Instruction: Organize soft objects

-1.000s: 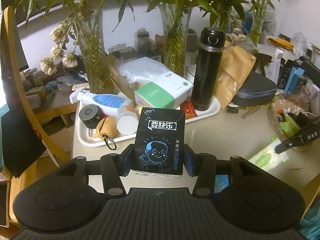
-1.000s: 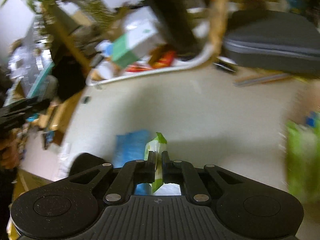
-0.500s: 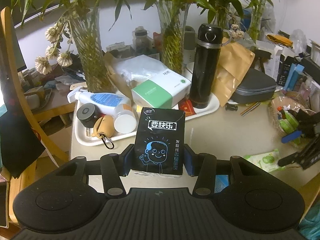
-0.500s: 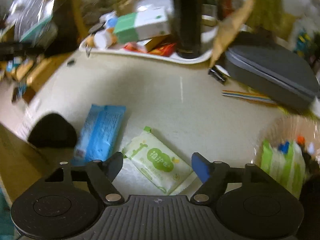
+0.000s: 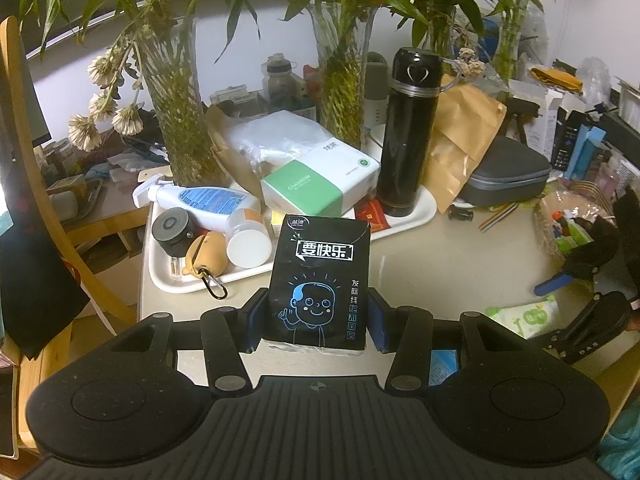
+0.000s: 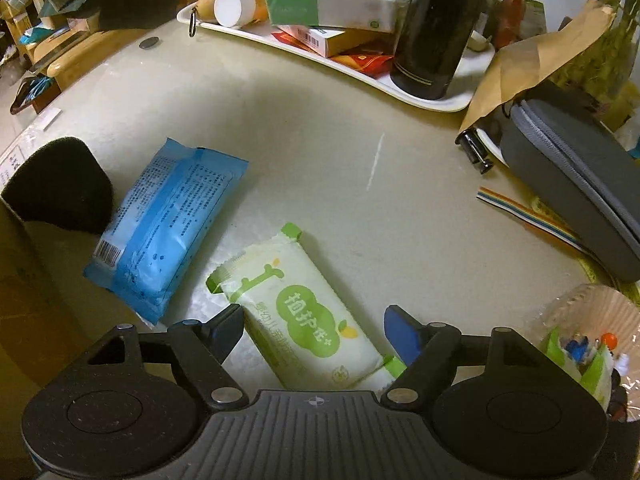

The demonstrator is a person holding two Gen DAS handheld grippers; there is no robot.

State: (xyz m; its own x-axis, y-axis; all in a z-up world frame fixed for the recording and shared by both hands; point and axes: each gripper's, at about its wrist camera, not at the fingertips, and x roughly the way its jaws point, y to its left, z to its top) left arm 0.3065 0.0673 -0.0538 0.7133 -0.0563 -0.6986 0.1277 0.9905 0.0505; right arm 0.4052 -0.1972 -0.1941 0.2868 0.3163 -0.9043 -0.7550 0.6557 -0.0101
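1. Left gripper (image 5: pixel 316 320) is closed on a black pack (image 5: pixel 320 284), its pads pressing the pack's two sides; the pack stands upright between them, printed with a blue cartoon face.
2. Beyond the black pack, a white tray (image 5: pixel 424 208) on the table (image 5: pixel 440 264) carries a black flask (image 5: pixel 408 132), a green-and-white tissue box (image 5: pixel 320 184), a spray bottle (image 5: pixel 200 200) and a small jar (image 5: pixel 248 246).
3. Right gripper (image 6: pixel 316 330) has its jaws spread wide, gripping nothing; a green-and-white wipes pack (image 6: pixel 308 312) lies flat on the table (image 6: pixel 300 140) between the fingers, slanted across the gap.
4. Whether the left finger touches the wipes pack cannot be told; the right finger (image 6: pixel 400 332) stands close to the pack's lower end.
5. Blue pack (image 6: pixel 168 224) lies flat just left of the wipes pack, near it but apart.
6. Grey case (image 6: pixel 576 184) sits at the table's right side, with a brown paper bag (image 6: pixel 532 56) leaning over it.
7. Basket (image 6: pixel 592 328) at the lower right of the right wrist view holds green packets and small coloured items behind clear wrap.
8. In the left wrist view, the right gripper (image 5: pixel 576 304) shows at the far right edge above the wipes pack (image 5: pixel 524 314).
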